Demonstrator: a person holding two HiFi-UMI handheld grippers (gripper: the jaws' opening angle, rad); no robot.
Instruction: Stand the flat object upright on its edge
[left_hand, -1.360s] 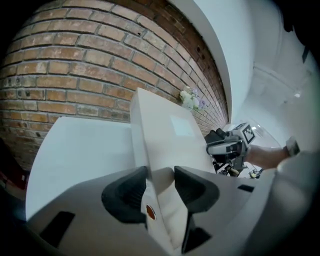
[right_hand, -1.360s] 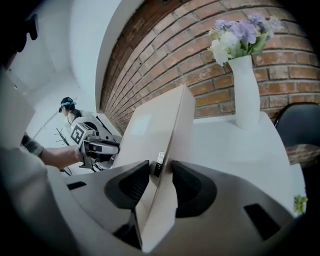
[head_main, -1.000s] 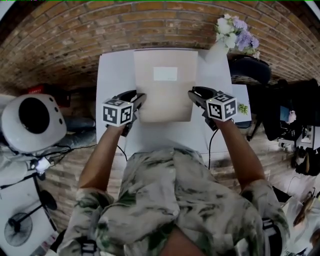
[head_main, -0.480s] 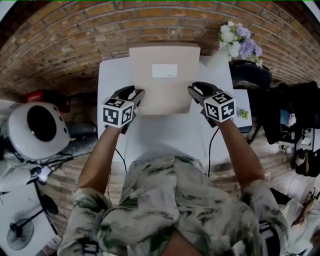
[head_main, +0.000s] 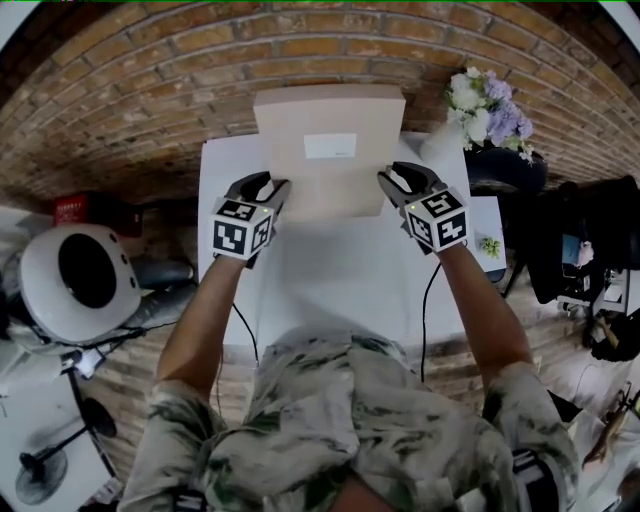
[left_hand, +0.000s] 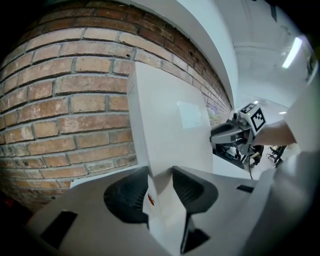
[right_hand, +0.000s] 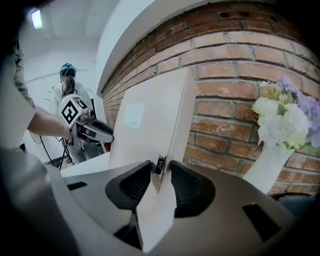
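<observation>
A flat beige box (head_main: 330, 190) with a white label (head_main: 330, 146) is tilted up on the white table (head_main: 330, 280), its top against the brick wall (head_main: 150, 90). My left gripper (head_main: 272, 188) clamps the box's left edge and my right gripper (head_main: 392, 180) its right edge. Both sets of jaws are closing with the box between them. In the left gripper view the pads press both faces of the box (left_hand: 170, 120) at the left gripper (left_hand: 160, 175). The right gripper view shows the same on the box (right_hand: 150, 115) at the right gripper (right_hand: 160, 172).
A white vase (right_hand: 265, 167) of flowers (head_main: 488, 105) stands at the table's far right corner, close to the box. A dark chair (head_main: 505, 165) is right of the table. A round white device (head_main: 75, 275) sits on the floor at left.
The box has swung up from lying nearly flat on the table to steeply tilted against the wall. Both grippers moved forward and up with its side edges.
</observation>
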